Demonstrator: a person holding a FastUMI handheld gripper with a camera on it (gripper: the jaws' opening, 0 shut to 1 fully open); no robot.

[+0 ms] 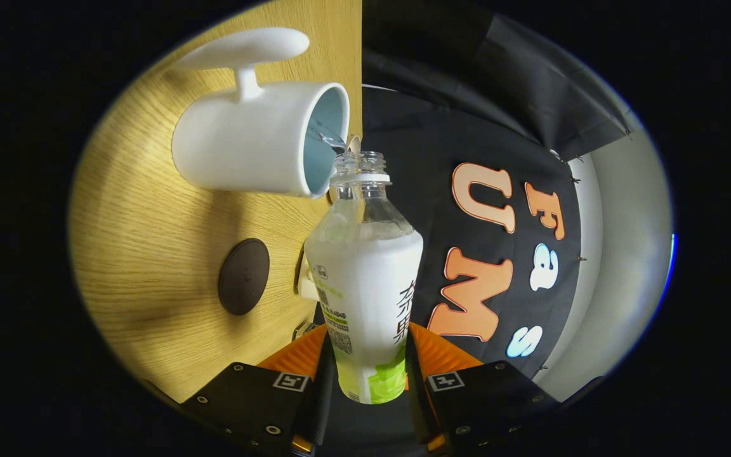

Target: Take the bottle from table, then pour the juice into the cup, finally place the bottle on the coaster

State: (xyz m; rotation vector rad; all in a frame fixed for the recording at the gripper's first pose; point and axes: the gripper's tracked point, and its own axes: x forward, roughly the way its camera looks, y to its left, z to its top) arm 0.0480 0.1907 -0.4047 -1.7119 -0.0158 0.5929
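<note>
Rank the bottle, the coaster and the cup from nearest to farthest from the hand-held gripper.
1. Bottle: clamped between the hand-held gripper fingers.
2. Coaster: on the table beside the bottle, just ahead of the fingers.
3. Cup: beyond, at the bottle's mouth.

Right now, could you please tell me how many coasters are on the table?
1. The dark round coaster lies bare on the wooden table, beside the tilted bottle that the tongs grip, and apart from the white cup. Others may be hidden behind the bottle.

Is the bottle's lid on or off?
Off. The bottle, held between the gripper fingers, has a bare open neck at the cup.
</note>
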